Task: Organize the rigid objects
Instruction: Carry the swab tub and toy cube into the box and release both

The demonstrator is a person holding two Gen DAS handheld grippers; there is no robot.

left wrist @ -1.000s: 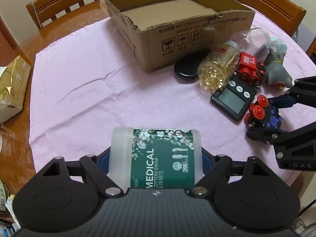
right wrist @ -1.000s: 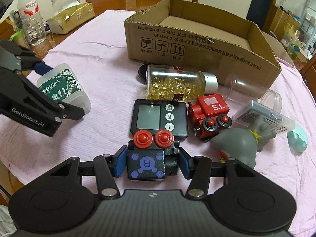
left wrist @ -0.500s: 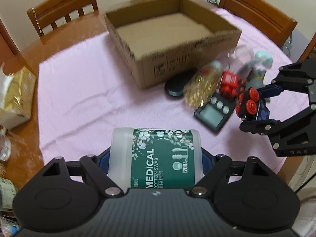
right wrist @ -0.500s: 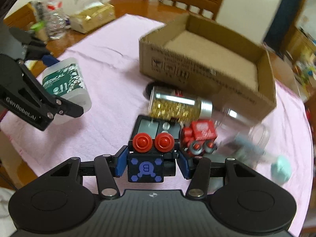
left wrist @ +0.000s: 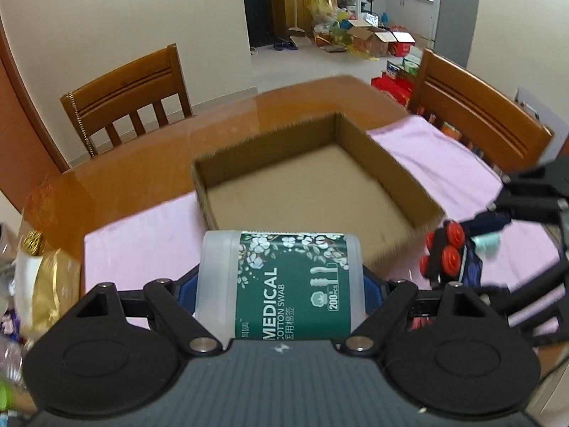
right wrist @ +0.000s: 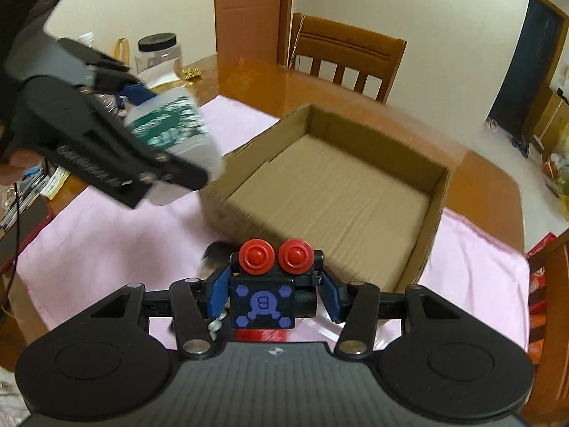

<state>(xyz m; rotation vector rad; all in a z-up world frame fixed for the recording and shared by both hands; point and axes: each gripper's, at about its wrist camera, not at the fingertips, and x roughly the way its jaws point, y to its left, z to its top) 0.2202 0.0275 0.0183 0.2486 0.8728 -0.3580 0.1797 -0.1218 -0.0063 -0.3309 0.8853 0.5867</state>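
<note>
Left tool (left wrist: 281,284) clamped on cotton swab tub (left wrist: 281,284), blue pads pressing both sides of the tub; green label reads MEDICAL COTTON SWAB, 200 pcs. Tub held in the air, lying sideways, in front of the near wall of the cardboard box (left wrist: 409,181). From the right wrist view the same tub (right wrist: 170,131) sits up left of the box, clear of the cloth.

Right tool (right wrist: 272,295) clamped on dark toy block (right wrist: 263,302), blue pads against its sides; block has a purple "B" mark and two red knobs on top. Also held in the air, just short of the box's near wall (right wrist: 430,227). In the left wrist view the block (left wrist: 451,259) hangs by the box's right near corner.

Box open on top, inside bare brown cardboard. It stands on pink cloth (left wrist: 142,235) spread over the wooden desk (left wrist: 227,124). Wooden chair (left wrist: 131,96) behind desk at left, another chair (left wrist: 473,106) at right. Gold packet (left wrist: 46,284) at the desk's left edge. Black-lidded jar (right wrist: 160,53) far left in right wrist view. Edges blurred.
</note>
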